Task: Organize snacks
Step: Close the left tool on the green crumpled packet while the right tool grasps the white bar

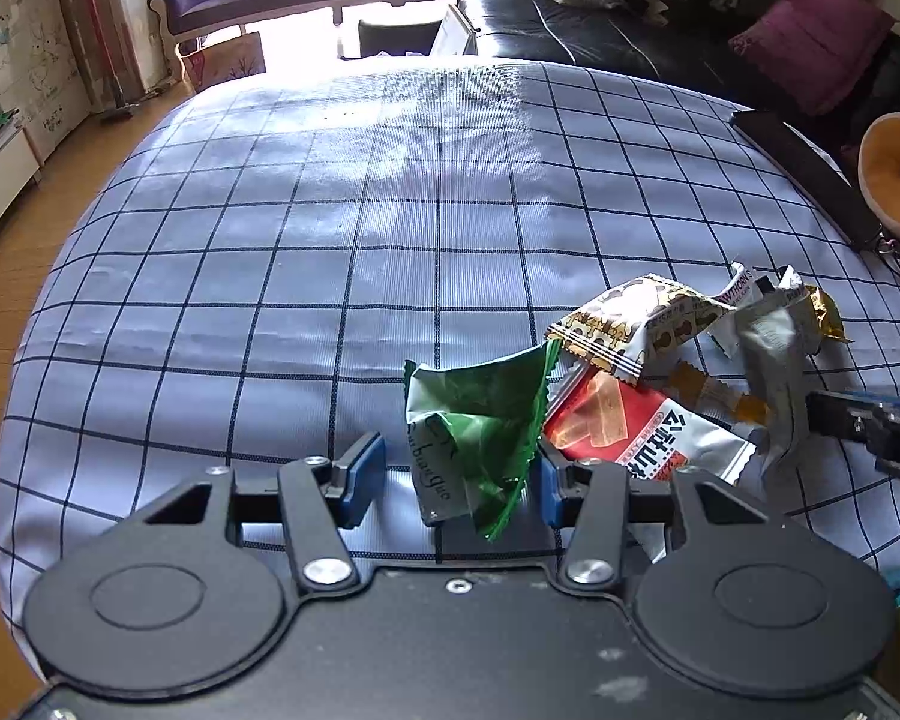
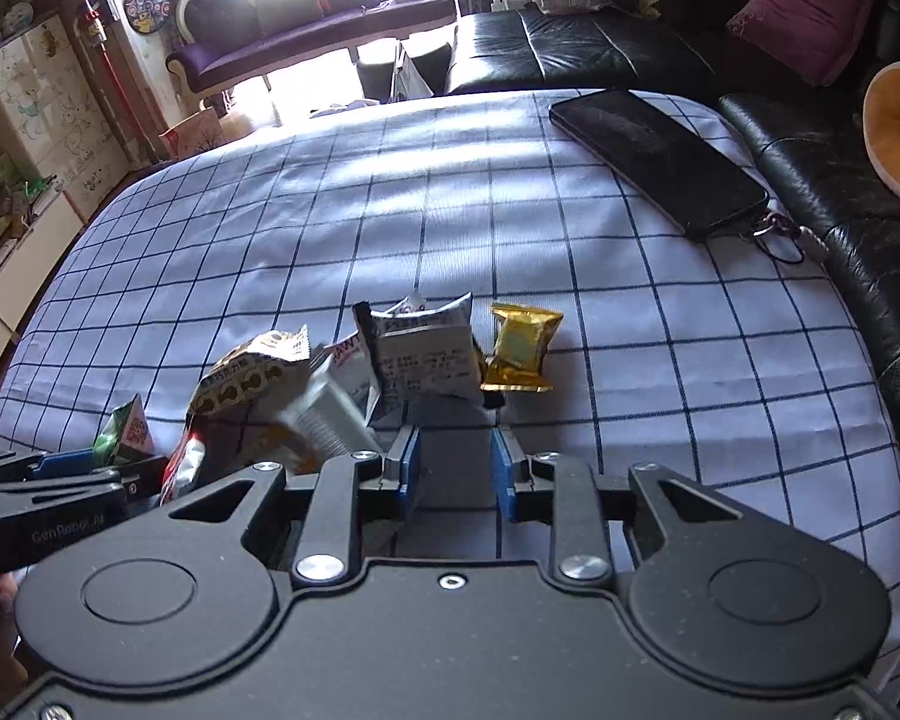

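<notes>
Left wrist view: the left claw is spread wide around a green packet, gripping nothing. Right wrist view: the right claw is parted and empty behind a grey packet. Both packets lie in the snack pile on the checked counter.

Snack packets heaped on tablecloth, phone behind right.

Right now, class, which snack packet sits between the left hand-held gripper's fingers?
The green-and-white packet. It alone stands between the left hand-held gripper fingers; the red packet and others lie to its right.
</notes>
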Demonstrator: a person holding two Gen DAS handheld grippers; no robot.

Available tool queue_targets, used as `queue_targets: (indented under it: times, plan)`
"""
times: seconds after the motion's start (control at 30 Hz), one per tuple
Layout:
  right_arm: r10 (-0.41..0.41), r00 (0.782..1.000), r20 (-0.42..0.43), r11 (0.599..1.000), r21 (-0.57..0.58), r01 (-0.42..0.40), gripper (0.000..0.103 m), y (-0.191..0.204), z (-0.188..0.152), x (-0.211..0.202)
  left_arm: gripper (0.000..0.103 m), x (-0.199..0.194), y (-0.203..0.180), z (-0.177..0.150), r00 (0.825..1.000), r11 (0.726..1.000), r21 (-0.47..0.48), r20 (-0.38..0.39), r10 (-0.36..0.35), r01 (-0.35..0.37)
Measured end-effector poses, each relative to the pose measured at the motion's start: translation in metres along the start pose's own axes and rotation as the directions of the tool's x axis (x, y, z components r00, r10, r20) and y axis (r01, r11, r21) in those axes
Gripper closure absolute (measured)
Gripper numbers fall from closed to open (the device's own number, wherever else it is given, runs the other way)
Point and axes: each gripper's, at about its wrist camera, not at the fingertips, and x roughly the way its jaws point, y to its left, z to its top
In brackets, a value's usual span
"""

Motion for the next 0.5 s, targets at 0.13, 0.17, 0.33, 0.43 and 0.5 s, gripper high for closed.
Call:
queue_targets:
  times: [0.13,0.17,0.33,0.43,0.5]
  plan:
    - [0.041,0.998,-0.046,0.999,-0.008,-0.042,0.066,0.003,-0.011,-0.005,0.053,0.000,0.000,0.000,1.000,1.000,-0.002,0.000,-0.003,0.003]
    - [0.045,0.998,-0.042,0.999,-0.002,-0.045,0.066,0.002,-0.012,-0.008,0.053,0.000,0.001,0.000,1.000,1.000,-0.002,0.001,-0.004,0.004]
    - [0.052,0.998,0.034,0.997,0.062,-0.054,0.066,-0.002,-0.006,-0.025,0.053,-0.001,0.001,0.000,1.000,1.000,-0.002,0.005,-0.002,0.002]
    - [0.084,0.995,0.046,0.991,0.105,-0.088,0.065,-0.002,0.000,-0.023,0.053,-0.001,0.001,-0.001,1.000,1.000,0.000,0.009,-0.001,0.001]
    - [0.100,0.994,0.038,0.988,0.118,-0.103,0.065,0.002,0.001,-0.018,0.053,-0.001,0.001,-0.001,1.000,1.000,0.001,0.011,-0.003,0.003]
